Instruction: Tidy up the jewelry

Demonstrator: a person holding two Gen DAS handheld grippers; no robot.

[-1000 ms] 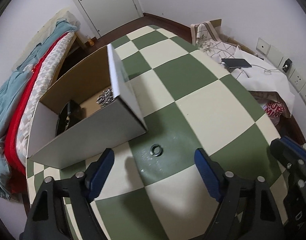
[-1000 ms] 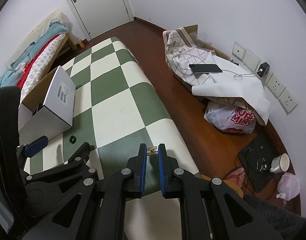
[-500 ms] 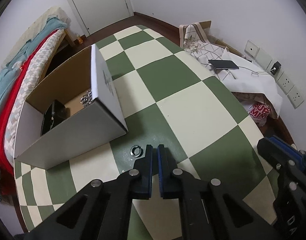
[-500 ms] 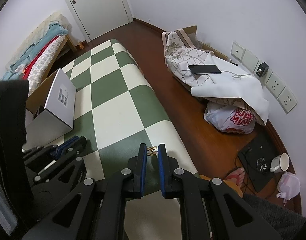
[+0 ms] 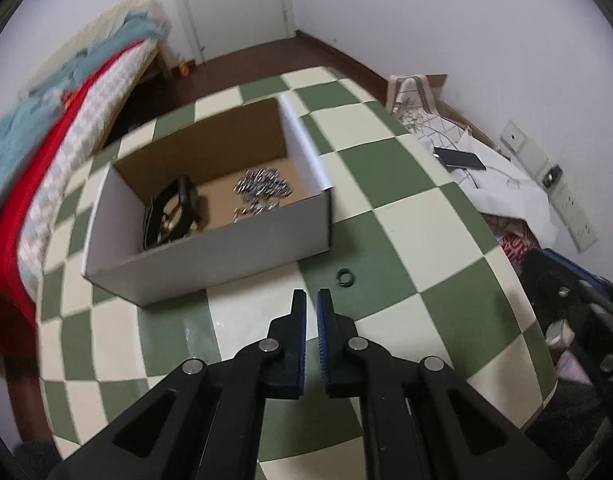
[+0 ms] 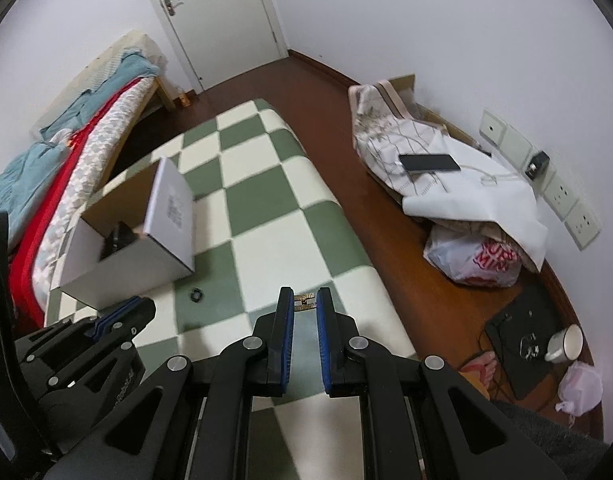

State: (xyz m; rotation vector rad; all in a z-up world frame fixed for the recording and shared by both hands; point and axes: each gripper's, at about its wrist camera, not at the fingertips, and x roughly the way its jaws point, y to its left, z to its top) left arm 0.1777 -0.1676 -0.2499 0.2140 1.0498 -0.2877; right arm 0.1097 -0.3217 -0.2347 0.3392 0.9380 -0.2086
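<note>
An open white cardboard box (image 5: 210, 248) stands on the green-and-cream checkered table (image 5: 406, 232). Inside lie a silver chain pile (image 5: 262, 188) and a black jewelry piece (image 5: 172, 210). A small dark ring (image 5: 345, 277) lies on a green square just right of the box; it also shows in the right wrist view (image 6: 196, 294). My left gripper (image 5: 311, 300) is shut and empty, above the table near the ring. My right gripper (image 6: 305, 300) is shut on a small gold clasp piece (image 6: 305, 301) over the table's right edge. The box (image 6: 146, 240) shows at the left there.
A bed with red and blue bedding (image 6: 66, 152) runs along the table's left side. Right of the table, on the floor, are a cloth pile with a phone (image 6: 428, 162), a plastic bag (image 6: 478, 258), a mug (image 6: 564, 344) and wall sockets (image 6: 562, 192).
My left gripper closed from wide open and has lifted and swung left, so the box interior shows. The ring stays on the table. My right gripper keeps holding the gold piece.
</note>
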